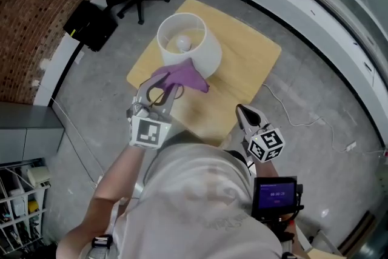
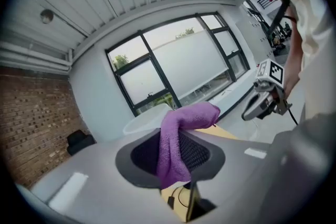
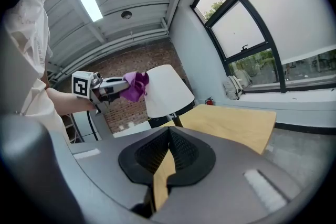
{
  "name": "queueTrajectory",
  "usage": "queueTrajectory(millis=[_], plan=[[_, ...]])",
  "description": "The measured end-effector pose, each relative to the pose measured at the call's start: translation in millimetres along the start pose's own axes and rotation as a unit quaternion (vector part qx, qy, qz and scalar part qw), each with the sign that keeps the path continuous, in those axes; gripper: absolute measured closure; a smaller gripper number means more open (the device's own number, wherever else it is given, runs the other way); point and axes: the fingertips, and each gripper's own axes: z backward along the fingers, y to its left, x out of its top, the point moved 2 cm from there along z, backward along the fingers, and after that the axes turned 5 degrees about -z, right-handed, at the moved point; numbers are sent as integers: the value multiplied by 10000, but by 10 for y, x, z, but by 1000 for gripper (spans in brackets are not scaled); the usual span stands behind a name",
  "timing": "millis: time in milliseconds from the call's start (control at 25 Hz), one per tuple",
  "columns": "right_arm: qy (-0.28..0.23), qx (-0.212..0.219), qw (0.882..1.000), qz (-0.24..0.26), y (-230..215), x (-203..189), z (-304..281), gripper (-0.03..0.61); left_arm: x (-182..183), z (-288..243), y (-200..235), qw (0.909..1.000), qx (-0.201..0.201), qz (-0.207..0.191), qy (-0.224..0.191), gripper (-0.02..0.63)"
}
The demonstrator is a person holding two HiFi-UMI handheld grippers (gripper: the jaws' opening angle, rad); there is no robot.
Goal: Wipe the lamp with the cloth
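- My left gripper (image 1: 160, 93) is clenched on the purple cloth (image 1: 182, 76), which sits at the near rim of the white lamp (image 1: 203, 51).
- I judge the wiping barely begun, with most of the shade left.
- My right gripper (image 1: 244, 112) is closed and empty, well apart from the lamp.
- The wooden tabletop (image 1: 248, 63) is otherwise bare; around it are a concrete floor (image 1: 315, 94) and a brick wall (image 1: 30, 9).

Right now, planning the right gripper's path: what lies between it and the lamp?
Only bare table separates the right gripper from the lamp, per the head view; the cloth in the left gripper sits further left.
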Motion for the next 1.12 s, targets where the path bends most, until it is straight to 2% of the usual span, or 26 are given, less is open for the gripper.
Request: queueTrajectory(millis=[120, 240, 360, 520, 640, 760, 840, 920, 1040, 1120], plan=[[54, 145, 9998, 98, 65, 74, -114, 565, 268, 79, 269, 9980, 519, 206, -305, 523], [91, 165, 9997, 133, 187, 96, -215, 565, 190, 26, 398, 9973, 586, 404, -199, 523], [152, 133, 9996, 183, 351, 109, -319, 565, -108, -87, 376, 9983, 324, 470, -85, 523], [220, 21, 9994, 251, 448, 147, -354, 565, -516, -165, 117, 9964, -197, 772, 299, 522], [299, -88, 9991, 285, 466, 133, -348, 565, -780, -189, -170, 9917, -634, 938, 612, 522], [341, -133, 9988, 317, 519, 144, -397, 565, -1070, -197, -406, 9826, -1084, 1158, 970, 522], [344, -129, 9988, 335, 572, 156, -455, 565, -1220, -175, -447, 9786, -1215, 1273, 1070, 522], [342, -133, 9987, 346, 627, 160, -511, 565, -1247, -102, -364, 9802, -1163, 1322, 910, 520], [347, -174, 9986, 365, 683, 126, -603, 565, -1046, 103, -57, 9855, -924, 1406, 214, 520], [350, -213, 9985, 361, 712, 110, -660, 565, -832, 251, 254, 9882, -533, 1411, -269, 520]])
